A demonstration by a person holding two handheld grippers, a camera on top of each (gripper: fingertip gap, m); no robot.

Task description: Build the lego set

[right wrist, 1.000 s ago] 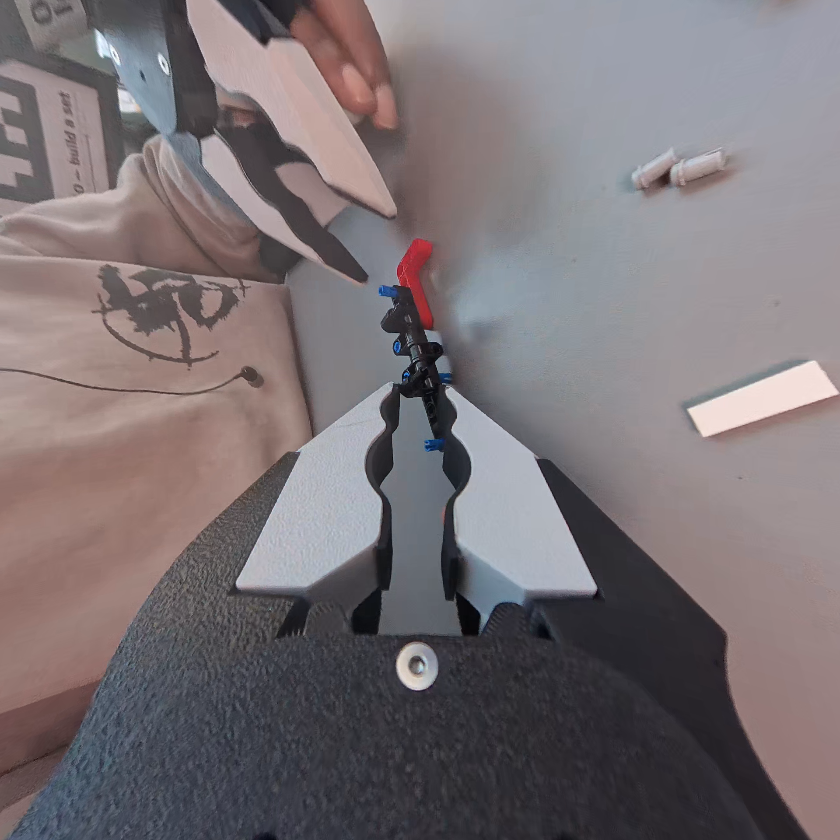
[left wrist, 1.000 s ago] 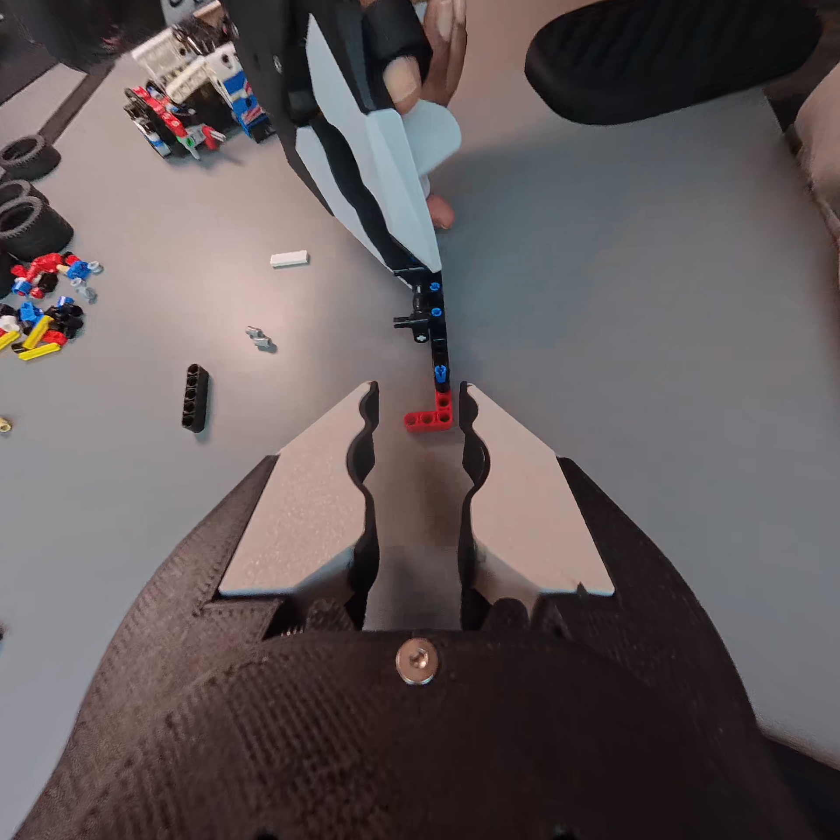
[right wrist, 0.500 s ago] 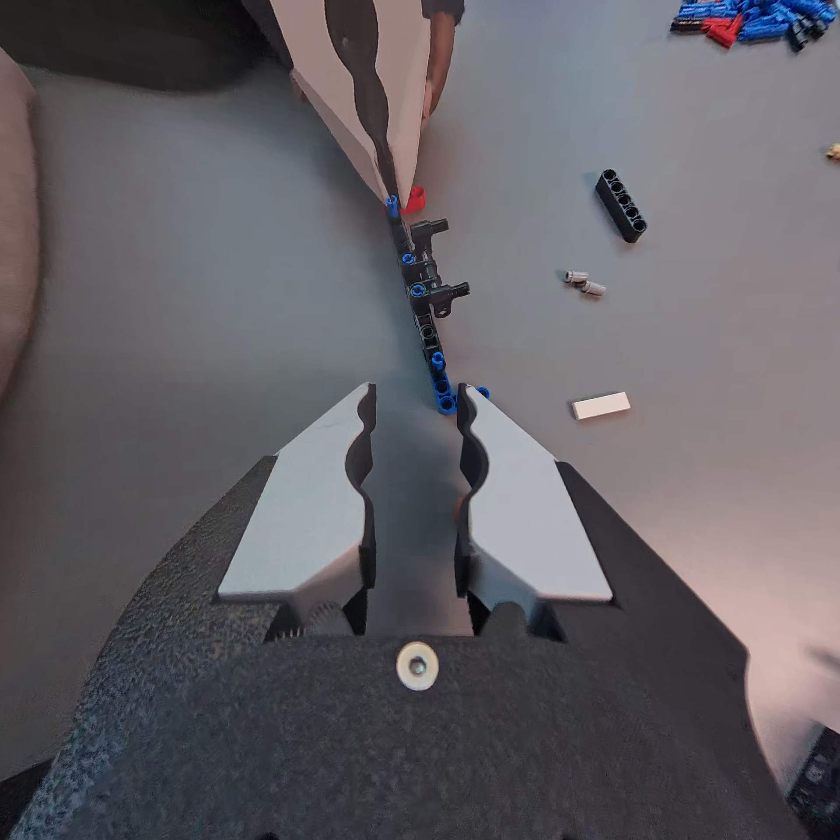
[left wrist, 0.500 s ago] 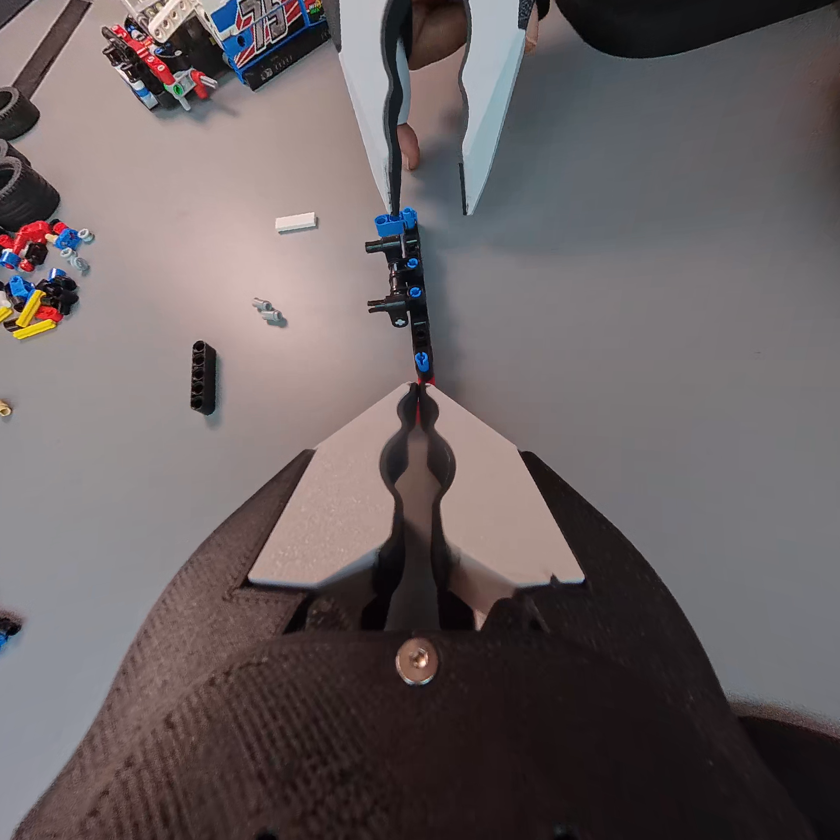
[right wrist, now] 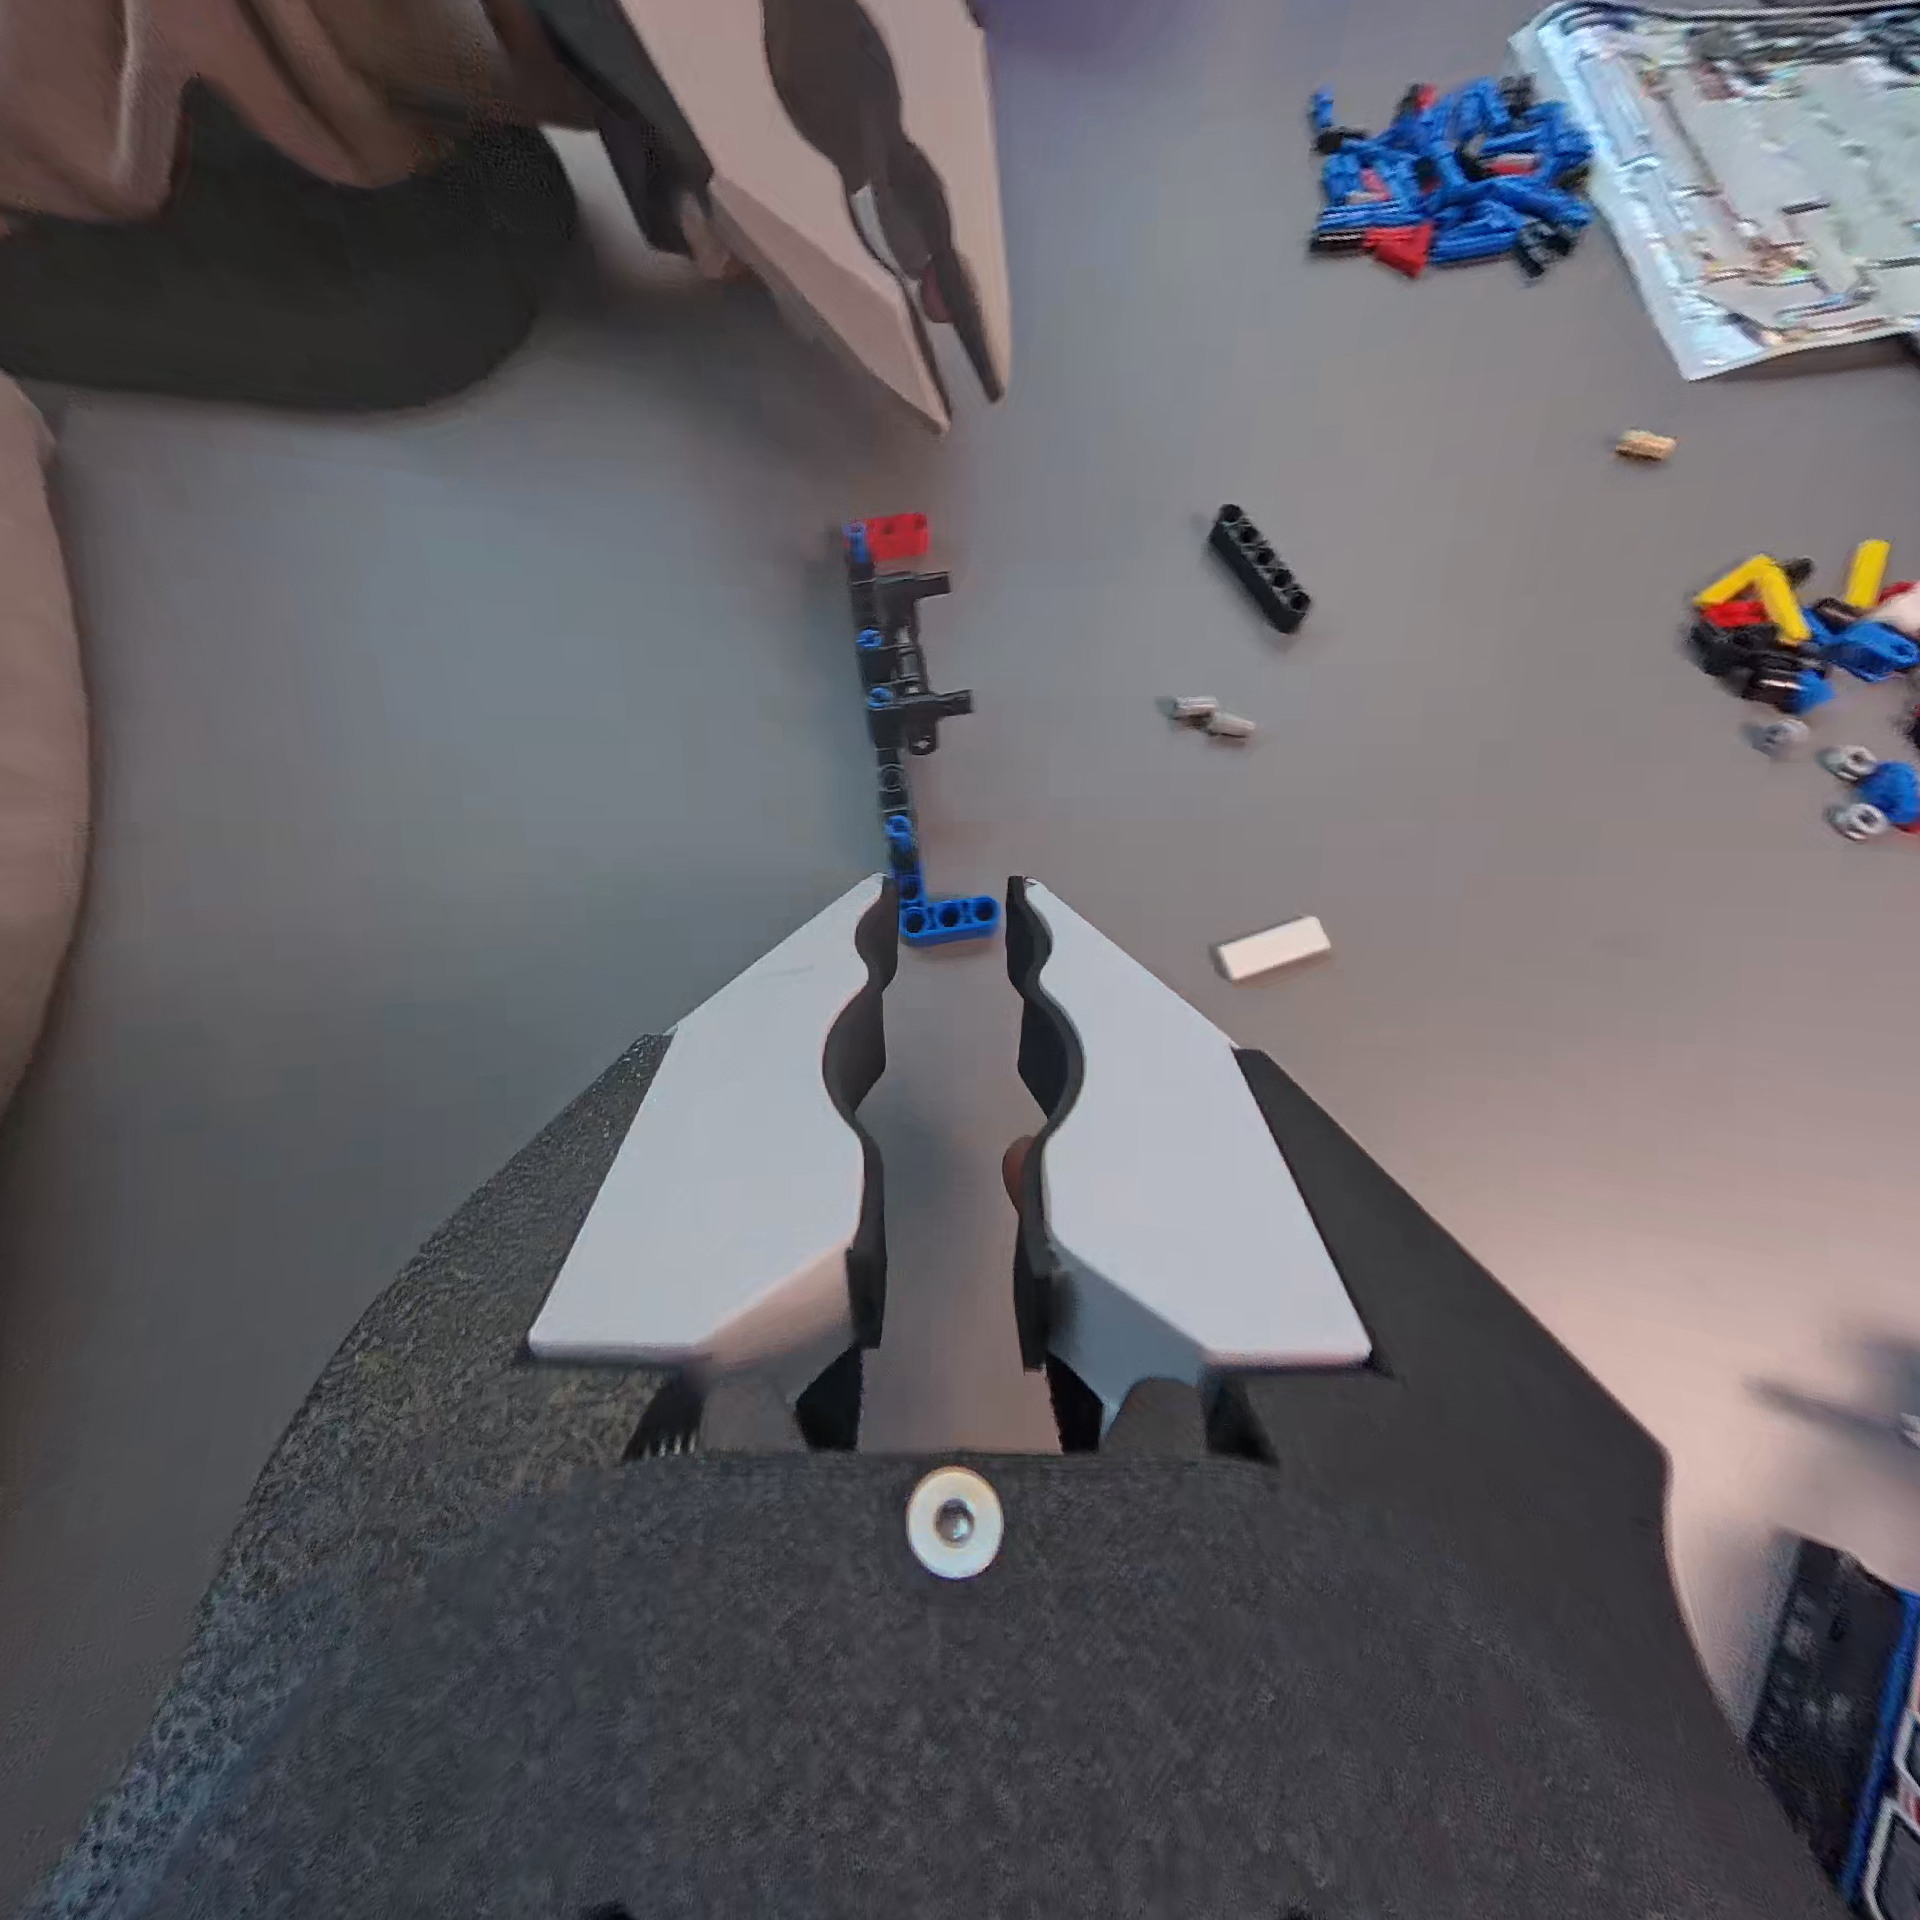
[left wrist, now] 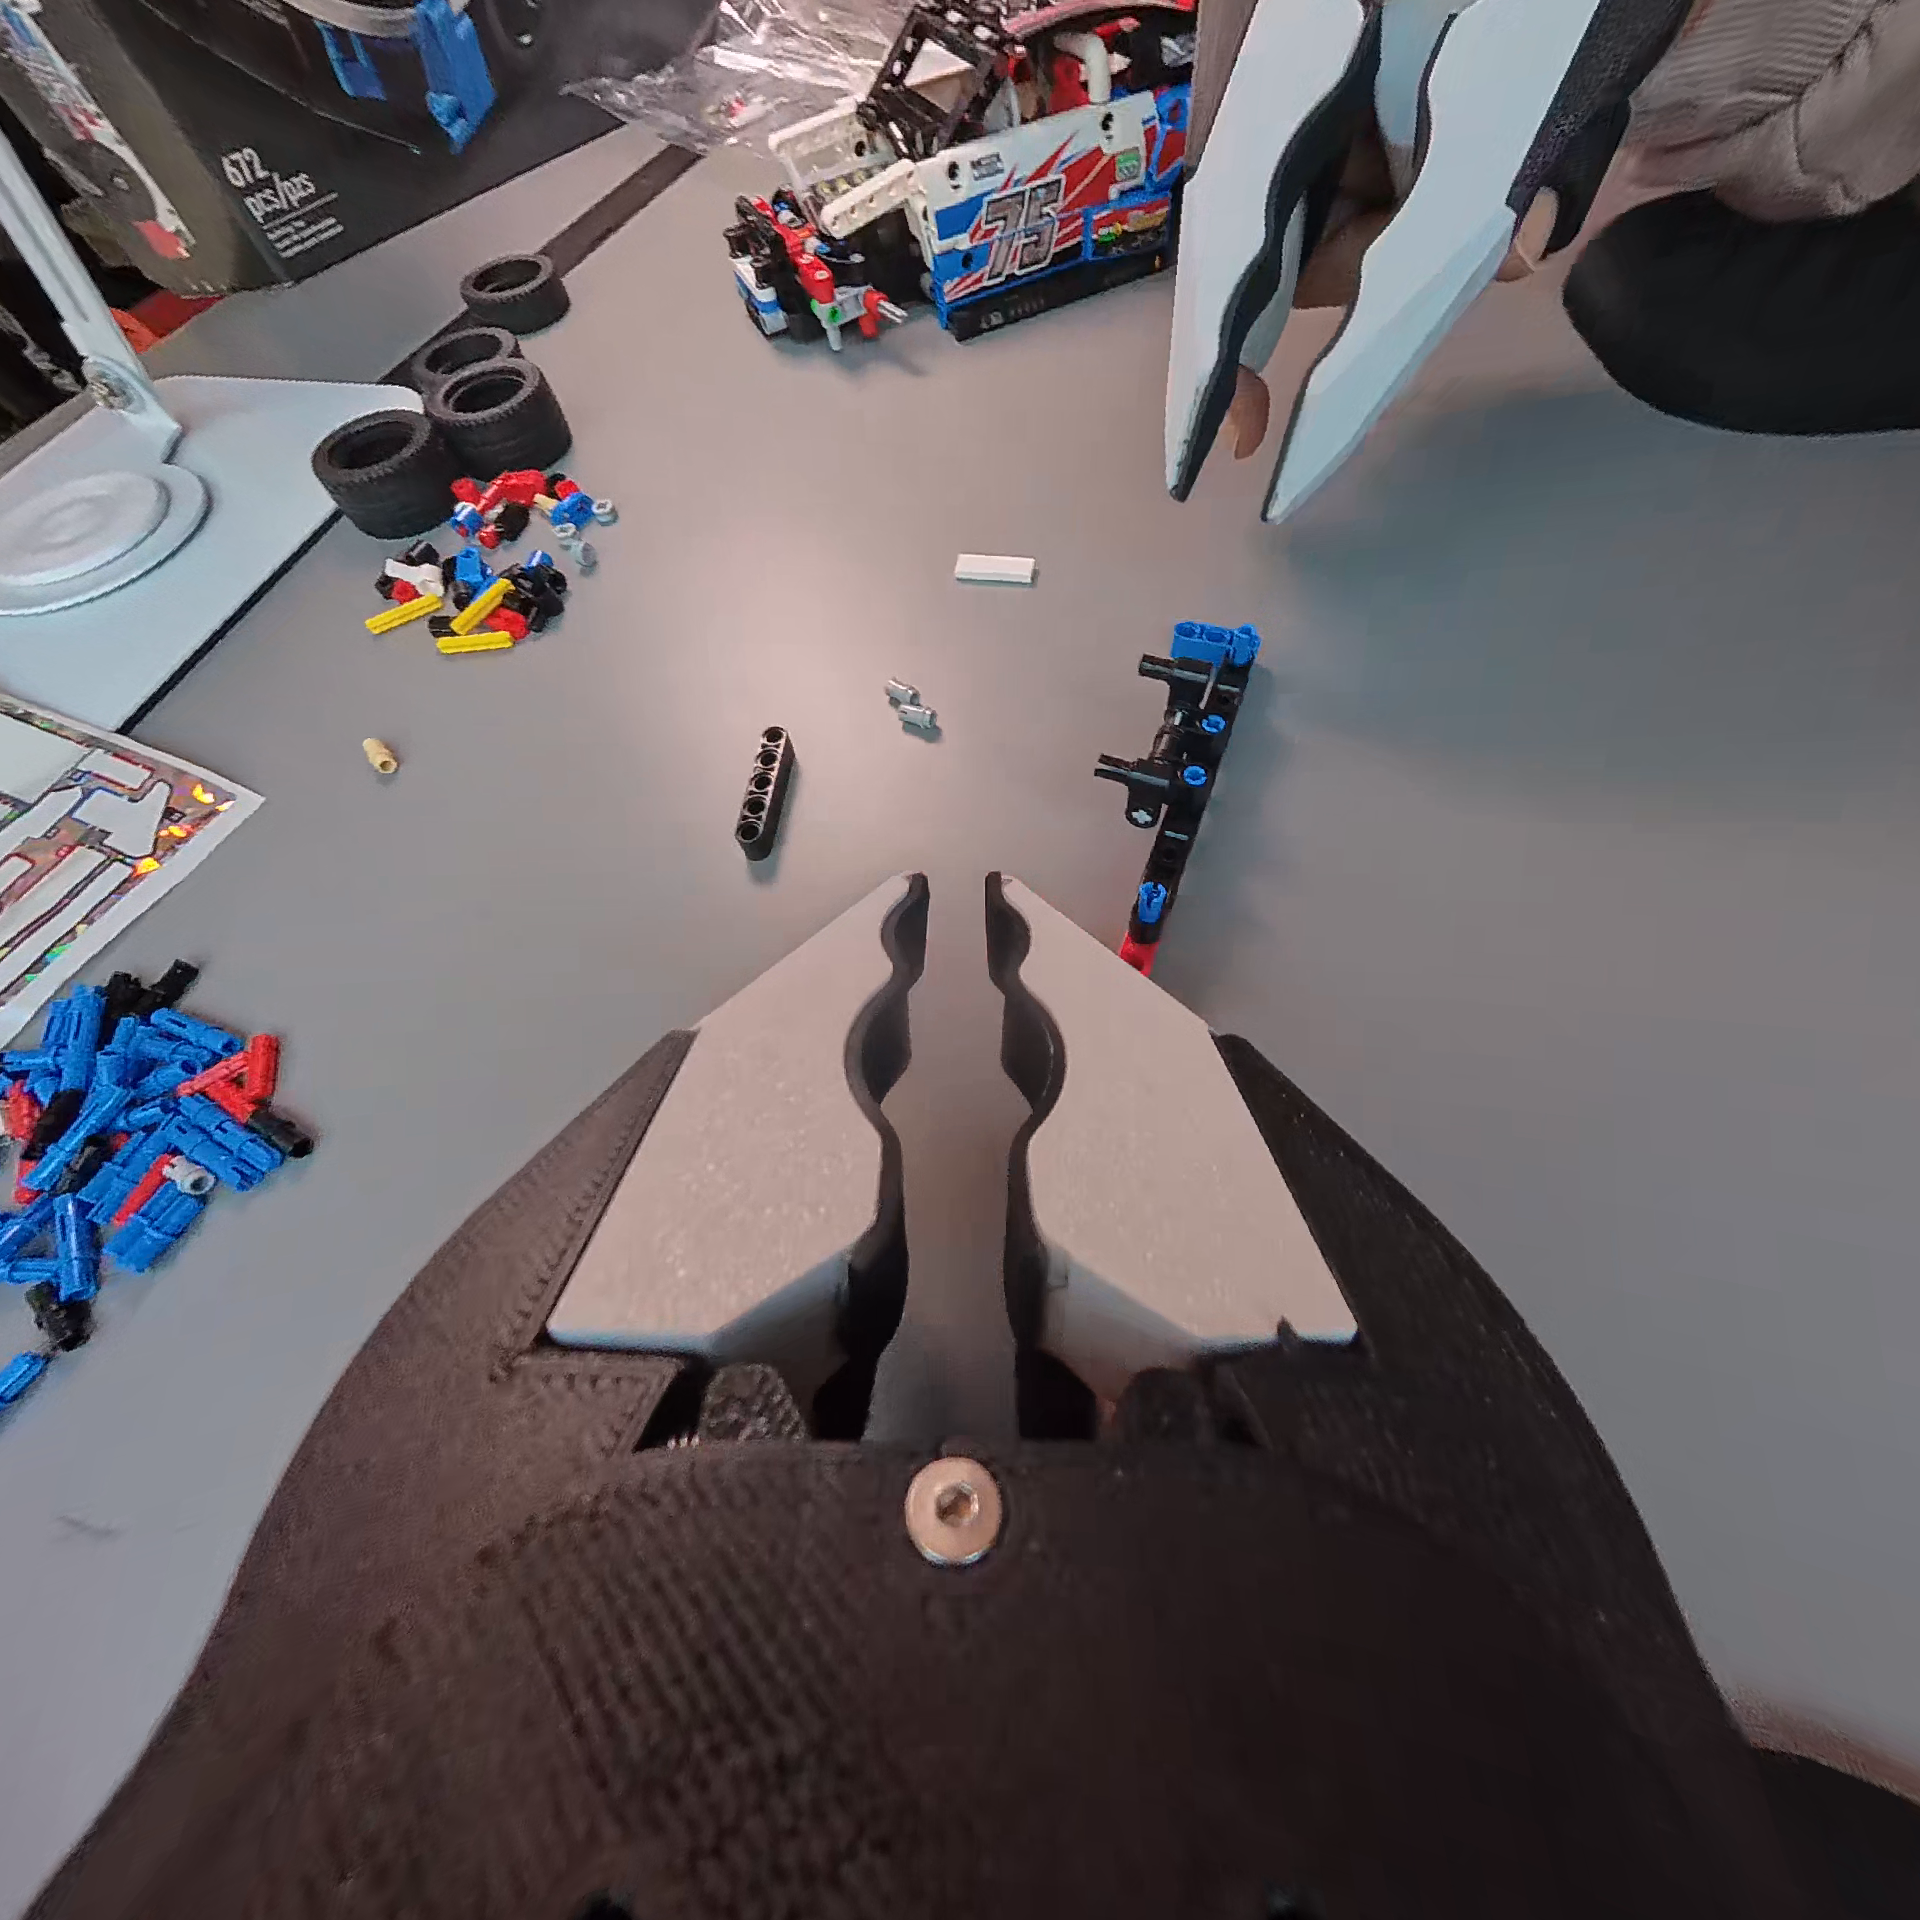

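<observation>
- The long thin black lego beam with blue pins, a red bit at one end and a blue L bit at the other [left wrist: 1184, 774] lies flat on the smooth grey table [left wrist: 1558, 935], and nothing holds it.
- The left gripper [left wrist: 956, 883] has its fingers a little apart and holds nothing. It sits just beside the red end.
- The right gripper [right wrist: 951, 883] is spread apart too and holds nothing. The blue L bit [right wrist: 948, 916] sits right at its tips.
- I think the next job is to fetch a new piece, maybe the short black beam with holes [left wrist: 765, 792].
- Come down straight, pinch its long sides, and squeeze gently so it does not pop away.
- Keep clear of the half-built white, red and blue race car [left wrist: 966, 239].
</observation>
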